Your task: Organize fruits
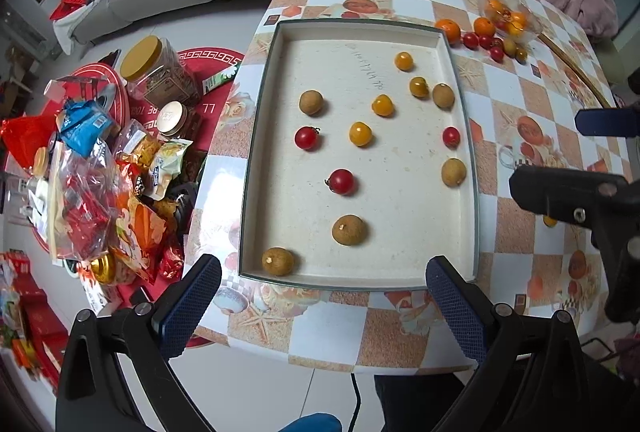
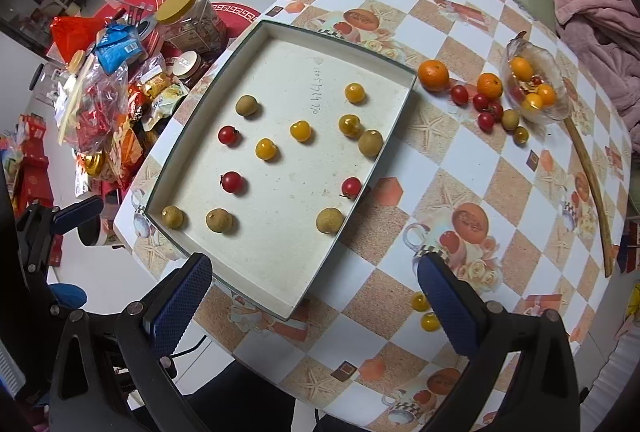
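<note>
1. The left gripper (image 1: 324, 292) hangs at the 6 o'clock edge of the shallow white tray (image 1: 256, 136), jaws spread wide with nothing between them.
2. The right gripper (image 2: 316, 292) sits off the tray's 5 o'clock corner, jaws likewise parted and empty (two small yellow tomatoes (image 2: 425, 312) lie on the cloth just beside its right finger).
3. Inside the tray the fruit lies loosely by kind: five brown longans, one of them (image 1: 349, 229) near 6 o'clock; three red cherry tomatoes, one of them (image 1: 342, 181) left of centre; four yellow tomatoes, one of them (image 1: 360, 133) near the middle. They are spaced apart, probably so fingers can close on one without nudging another.
4. Unsorted fruit waits at 1 o'clock on the checked tablecloth (image 2: 460, 168): two mandarins, the nearer one (image 2: 433, 75) just beside the tray's corner, then cherry tomatoes and a glass bowl (image 2: 534, 88) tipped on its side, spilling yellow fruit.
5. Judgement: sorting is partway; the stray yellow pair by the right gripper looks the handiest next pick.
</note>
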Motion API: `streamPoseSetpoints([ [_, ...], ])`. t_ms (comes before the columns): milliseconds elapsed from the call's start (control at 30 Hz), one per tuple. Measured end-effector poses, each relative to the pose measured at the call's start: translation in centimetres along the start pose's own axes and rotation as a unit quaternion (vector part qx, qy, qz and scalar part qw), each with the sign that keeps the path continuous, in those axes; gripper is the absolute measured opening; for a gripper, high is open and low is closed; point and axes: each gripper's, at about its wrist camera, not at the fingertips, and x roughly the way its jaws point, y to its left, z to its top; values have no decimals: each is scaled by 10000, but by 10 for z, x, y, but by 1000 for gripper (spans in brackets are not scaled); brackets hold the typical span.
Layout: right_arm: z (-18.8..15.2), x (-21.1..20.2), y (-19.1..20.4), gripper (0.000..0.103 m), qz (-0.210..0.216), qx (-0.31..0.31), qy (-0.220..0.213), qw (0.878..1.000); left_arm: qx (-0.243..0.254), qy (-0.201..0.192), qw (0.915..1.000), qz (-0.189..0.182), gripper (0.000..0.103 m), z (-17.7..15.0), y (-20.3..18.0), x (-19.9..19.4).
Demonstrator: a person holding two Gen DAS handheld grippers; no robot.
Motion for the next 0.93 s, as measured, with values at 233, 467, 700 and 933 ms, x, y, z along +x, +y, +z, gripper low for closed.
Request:
streamPoseSetpoints([
  [233, -1, -8, 2, 103, -37, -78, -22, 10000, 166, -36, 9998, 38, 103, -1, -7, -8],
  [467, -2, -11, 5, 103, -93, -161, -14, 9998, 242, -41, 9997, 8, 103, 0, -11, -12],
  [700, -2, -11, 6, 103, -101, -173, 12, 9998, 161, 44, 9998, -92, 103, -1, -11, -9],
  [933, -7, -8, 6, 103, -127, -247, 50, 9996, 188, 20, 9995, -243, 103, -6, -12, -9],
])
